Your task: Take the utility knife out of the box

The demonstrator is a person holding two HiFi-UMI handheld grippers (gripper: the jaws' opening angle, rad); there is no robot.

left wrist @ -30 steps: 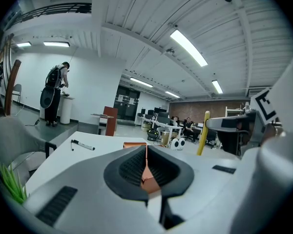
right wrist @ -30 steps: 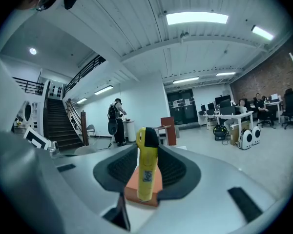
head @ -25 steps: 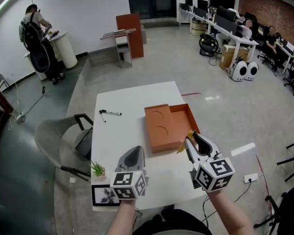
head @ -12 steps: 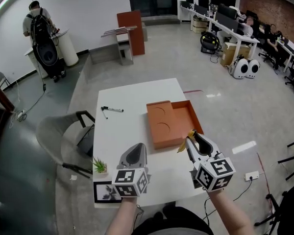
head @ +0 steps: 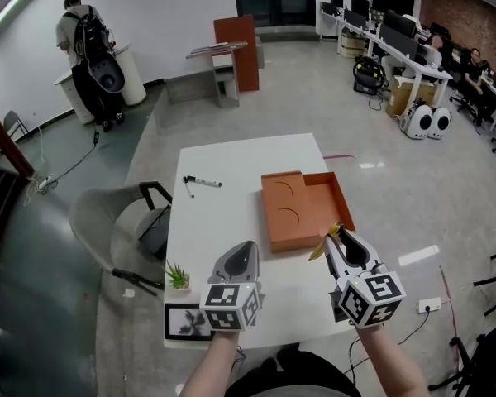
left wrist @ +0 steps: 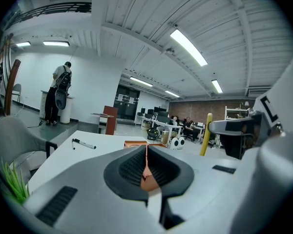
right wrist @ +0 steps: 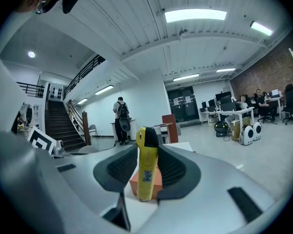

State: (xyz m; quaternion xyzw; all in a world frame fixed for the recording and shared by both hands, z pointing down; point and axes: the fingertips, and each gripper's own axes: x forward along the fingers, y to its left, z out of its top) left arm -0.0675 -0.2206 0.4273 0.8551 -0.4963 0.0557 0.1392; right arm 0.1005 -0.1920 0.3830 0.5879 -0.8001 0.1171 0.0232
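An orange box point(head: 329, 195) lies open on the white table point(head: 231, 164), its lid point(head: 288, 213) resting over the left half. In front of the box, my right gripper point(head: 337, 235) is shut on a yellow utility knife point(head: 321, 249), which is clear of the box and above the table. In the right gripper view the knife point(right wrist: 147, 165) stands upright between the pads, with the box point(right wrist: 156, 180) behind it. My left gripper point(head: 246, 248) hovers over the table's near part, shut and holding nothing. In the left gripper view its jaws point(left wrist: 146, 152) meet, and the knife point(left wrist: 205, 134) shows at right.
A black marker point(head: 205, 182) lies at the table's far left. A small green plant point(head: 178, 276) and a framed picture point(head: 186, 321) sit at the near left corner. A grey chair point(head: 116, 230) stands left of the table. A person point(head: 87, 31) stands far off.
The head view has swung slightly, shifting the table rightward in the picture. Both grippers keep their places over the table, and the knife stays in the right one.
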